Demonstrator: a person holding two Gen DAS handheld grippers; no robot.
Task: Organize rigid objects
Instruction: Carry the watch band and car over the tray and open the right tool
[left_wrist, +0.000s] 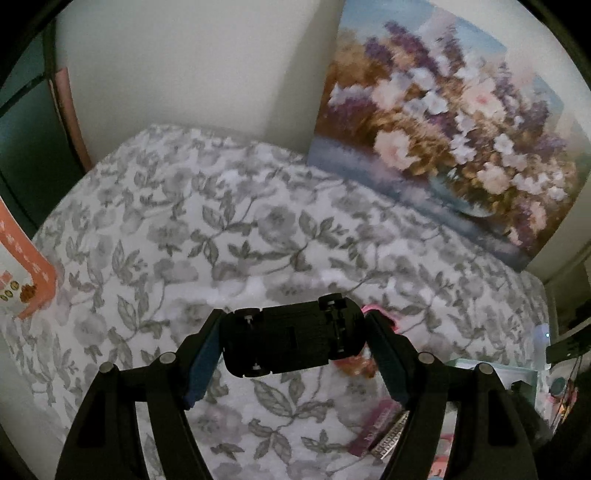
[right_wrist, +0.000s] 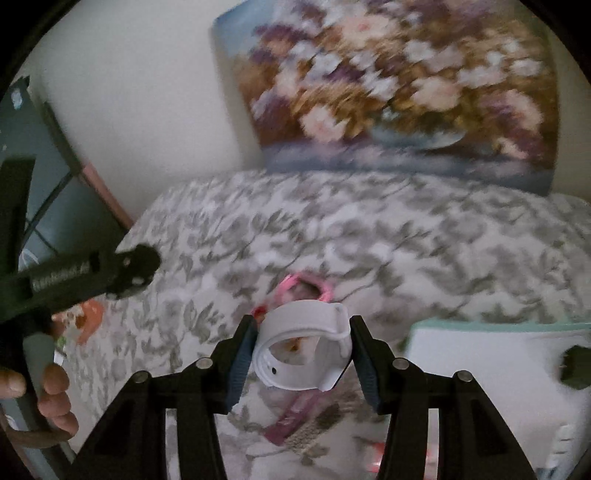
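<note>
My left gripper (left_wrist: 293, 341) is shut on a black toy car (left_wrist: 293, 338), held upside down with its wheels showing, above a bed with a grey floral cover (left_wrist: 184, 229). My right gripper (right_wrist: 303, 349) is shut on a white smartwatch (right_wrist: 303, 350) with a looped band, also held above the bed. A pink ring-shaped item (right_wrist: 314, 286) lies on the cover beyond the watch. The left gripper's body (right_wrist: 74, 280) and the hand that holds it show at the left of the right wrist view.
A floral painting (left_wrist: 443, 129) leans on the wall behind the bed. A white box with a teal rim (right_wrist: 498, 362) sits at the right. A pink package (right_wrist: 295, 417) lies below the watch. An orange-edged card (left_wrist: 29, 266) lies at the left.
</note>
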